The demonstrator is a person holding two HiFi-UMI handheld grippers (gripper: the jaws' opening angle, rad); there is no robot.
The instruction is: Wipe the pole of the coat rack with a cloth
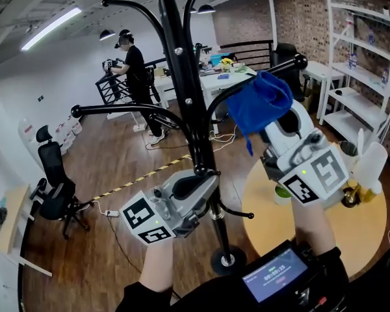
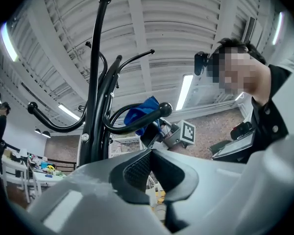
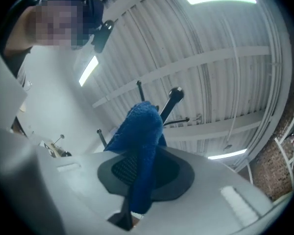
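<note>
head: steeply down, close | left/right gripper views: tilted upward, close | shared: coat rack (image 1: 184, 77)

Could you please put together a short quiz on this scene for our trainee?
1. True or false: the right gripper holds the blue cloth.
2. In the head view, the cloth is: A wrapped round the coat rack's pole; B held up to the right of the pole; C lying on the floor.
3. Which gripper is closer to the pole in the head view?
Key: 1 true; 2 B; 3 the left gripper.
</note>
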